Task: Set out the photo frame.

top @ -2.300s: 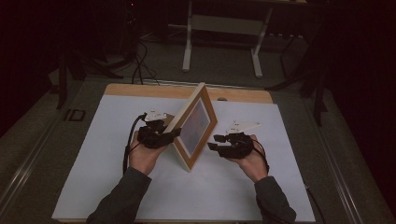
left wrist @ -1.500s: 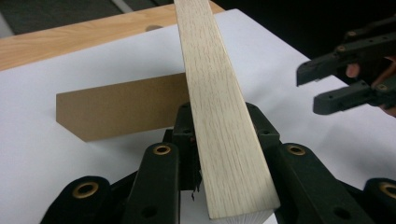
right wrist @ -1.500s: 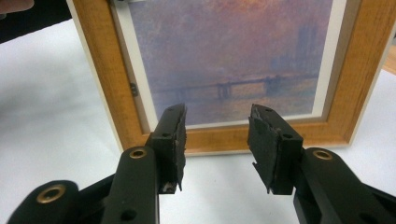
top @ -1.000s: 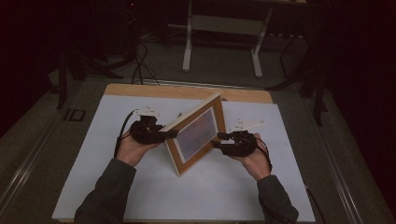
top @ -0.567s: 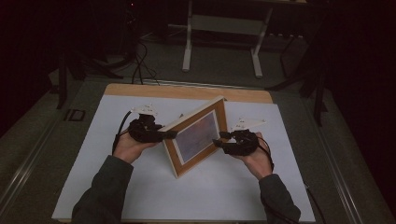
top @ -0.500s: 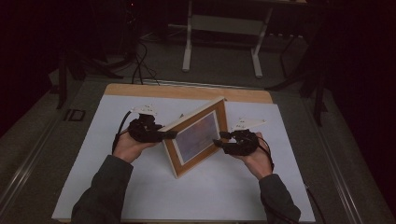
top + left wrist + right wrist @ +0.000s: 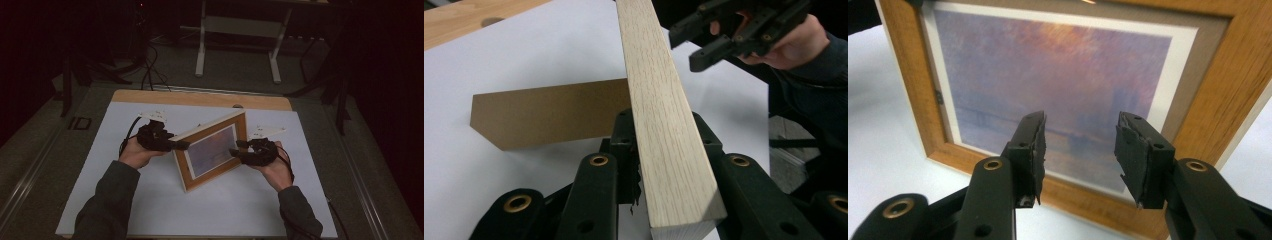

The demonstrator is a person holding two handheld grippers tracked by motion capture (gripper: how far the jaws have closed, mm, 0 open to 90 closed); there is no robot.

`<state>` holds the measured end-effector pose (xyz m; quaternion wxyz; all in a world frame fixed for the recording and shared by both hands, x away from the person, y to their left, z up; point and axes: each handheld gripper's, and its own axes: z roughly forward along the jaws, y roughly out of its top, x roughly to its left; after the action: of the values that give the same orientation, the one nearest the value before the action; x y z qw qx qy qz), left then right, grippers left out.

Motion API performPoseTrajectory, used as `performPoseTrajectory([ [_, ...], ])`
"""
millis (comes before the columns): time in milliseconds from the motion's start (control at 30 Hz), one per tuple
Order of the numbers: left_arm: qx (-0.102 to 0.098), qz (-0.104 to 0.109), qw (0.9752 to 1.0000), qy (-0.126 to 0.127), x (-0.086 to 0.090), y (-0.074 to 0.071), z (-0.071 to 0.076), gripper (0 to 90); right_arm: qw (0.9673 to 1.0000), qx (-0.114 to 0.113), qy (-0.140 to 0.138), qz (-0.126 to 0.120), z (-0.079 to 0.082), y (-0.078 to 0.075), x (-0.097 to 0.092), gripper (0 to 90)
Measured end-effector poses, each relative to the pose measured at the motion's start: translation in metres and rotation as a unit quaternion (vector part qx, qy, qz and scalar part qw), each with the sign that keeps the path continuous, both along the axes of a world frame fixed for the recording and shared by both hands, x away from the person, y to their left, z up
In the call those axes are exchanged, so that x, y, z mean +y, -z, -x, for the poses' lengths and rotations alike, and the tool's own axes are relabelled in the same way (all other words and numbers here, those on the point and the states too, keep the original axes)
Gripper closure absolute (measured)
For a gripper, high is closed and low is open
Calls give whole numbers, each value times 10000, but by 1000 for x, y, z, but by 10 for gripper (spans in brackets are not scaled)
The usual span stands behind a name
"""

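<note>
Clamped across the pale edge of the frame [image 7: 664,125] in the left gripper view, with the left gripper [image 7: 664,165] holding the wood between its jaws; brown stand [image 7: 549,117] folded out behind on the white sheet [image 7: 524,60], right gripper [image 7: 734,30] farther off with jaws parted. Seen from the right gripper view: right gripper [image 7: 1080,155] spread wide and empty, pointed at the print, touching nothing, frame [image 7: 1208,100] close ahead and tilted. From the high view: frame [image 7: 212,150] propped near the middle of the sheet [image 7: 125,200], lower corner down, left gripper [image 7: 172,145] on its upper left edge, right gripper [image 7: 237,150] just beside the right half of its front. For a clean set-down, best to keep the left hold firm, ease the frame back until the stand bears on the sheet, steady the right edge rather than the glass, then let go only once settled.
</note>
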<state>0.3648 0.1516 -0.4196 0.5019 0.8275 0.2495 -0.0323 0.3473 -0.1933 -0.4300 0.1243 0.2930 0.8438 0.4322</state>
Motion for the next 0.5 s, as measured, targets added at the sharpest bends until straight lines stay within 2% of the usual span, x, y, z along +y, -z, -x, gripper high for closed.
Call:
performPoseTrajectory([
  [267, -29, 65, 9992, 382, -3, 1, -1, 739, 9998, -105, 147, -82, -2, -6, -8, 543],
  [500, -27, 92, 9995, 316, -4, 1, 0, 738, 9985, -265, 416, -228, -6, -20, -26, 543],
])
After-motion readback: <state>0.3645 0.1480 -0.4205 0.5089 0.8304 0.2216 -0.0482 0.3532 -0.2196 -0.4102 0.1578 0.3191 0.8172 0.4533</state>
